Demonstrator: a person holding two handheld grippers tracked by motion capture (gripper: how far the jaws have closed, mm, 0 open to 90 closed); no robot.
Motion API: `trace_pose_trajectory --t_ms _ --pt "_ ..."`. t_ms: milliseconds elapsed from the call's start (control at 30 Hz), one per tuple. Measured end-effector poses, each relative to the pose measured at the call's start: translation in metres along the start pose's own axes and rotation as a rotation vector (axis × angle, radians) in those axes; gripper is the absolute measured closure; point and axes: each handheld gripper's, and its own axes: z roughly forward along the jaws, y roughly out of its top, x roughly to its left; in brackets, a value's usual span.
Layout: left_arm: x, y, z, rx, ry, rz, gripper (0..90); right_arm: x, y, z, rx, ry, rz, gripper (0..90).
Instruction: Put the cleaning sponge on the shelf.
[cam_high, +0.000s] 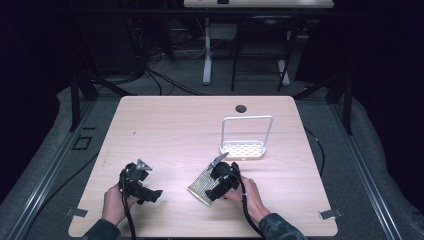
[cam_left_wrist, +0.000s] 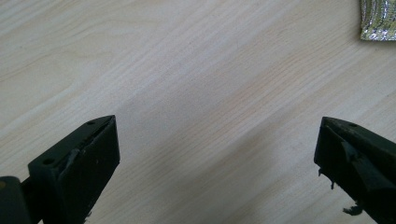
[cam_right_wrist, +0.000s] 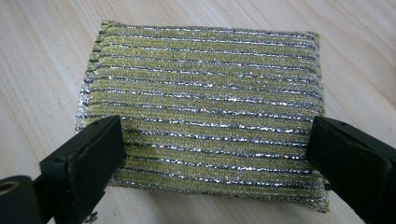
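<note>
Sponge, a flat rectangular scouring pad of yellow-green and silver thread (cam_right_wrist: 203, 112), lies near-centre on the pale wooden surface (cam_high: 165, 125). Right tongs (cam_right_wrist: 212, 154) straddle it, wide open, gripping nothing; skewed closing could crumple or push it. Left tongs (cam_left_wrist: 217, 158) hang open, empty.

Both forearms come in over the counter's (cam_high: 165, 120) near edge. The left gripper (cam_left_wrist: 217, 154) rests low above the counter, jaws spread wide. The right gripper (cam_right_wrist: 215, 154) tilts down toward the counter, jaws wide apart.
</note>
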Motion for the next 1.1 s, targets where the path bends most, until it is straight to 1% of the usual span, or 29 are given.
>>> trace_pose_trajectory --t_ms 100,167,233,267,300,367,467,500,533,600,633,700,800,833,900,1100 --pt "0.000 0.000 -0.001 -0.007 0.005 0.000 0.2 0.001 0.000 0.000 0.002 -0.010 -0.003 6.2" --pt "0.001 -0.001 -0.001 -0.006 0.005 -0.007 0.2 0.001 -0.002 0.000 -0.001 -0.013 -0.003 9.3" --pt "0.001 -0.001 -0.001 -0.005 0.005 -0.007 0.3 0.001 -0.002 -0.001 0.004 -0.015 -0.007 10.4" --pt "0.000 -0.001 -0.001 -0.006 0.006 -0.005 0.3 0.002 -0.003 -0.001 0.004 -0.022 -0.006 13.1" --pt "0.000 -0.001 -0.001 -0.006 0.006 -0.005 0.4 0.002 -0.003 -0.001 0.004 -0.022 -0.006 13.1" --pt "0.000 0.000 -0.001 -0.006 0.004 0.001 0.4 0.002 -0.003 -0.003 0.004 -0.025 -0.004 17.1" --pt "0.000 -0.001 -0.001 -0.006 0.003 0.003 0.4 0.003 -0.004 -0.004 0.003 -0.021 -0.001 19.6" --pt "0.000 -0.001 -0.001 -0.006 0.005 0.001 0.6 0.004 -0.004 -0.005 0.001 -0.021 0.005 24.5" --pt "0.000 -0.001 0.000 -0.004 0.006 0.001 0.7 0.004 -0.005 -0.005 -0.007 -0.018 0.003 27.2" --pt "0.000 -0.001 0.000 0.003 -0.001 0.006 0.8 0.005 -0.006 -0.007 -0.016 -0.016 0.005 34.7" --pt "0.000 -0.001 0.000 0.003 -0.001 0.006 0.8 0.005 -0.006 -0.007 -0.016 -0.016 0.005 34.7" --pt "-0.002 -0.001 0.001 0.009 0.001 0.014 1.1 0.004 -0.008 -0.010 -0.030 -0.010 0.008 41.0" --pt "-0.002 -0.001 0.000 0.009 0.004 0.014 1.3 0.003 -0.009 -0.011 -0.035 -0.010 0.011 42.7" --pt "-0.002 -0.001 0.000 0.007 0.004 0.011 1.3 0.002 -0.010 -0.011 -0.049 -0.011 0.015 44.1" --pt "-0.001 -0.002 0.001 0.009 0.004 0.010 1.4 0.002 -0.011 -0.012 -0.055 -0.011 0.015 45.3" --pt "-0.001 -0.002 0.002 0.012 0.002 0.014 1.7 0.002 -0.011 -0.017 -0.069 -0.013 0.020 47.5"
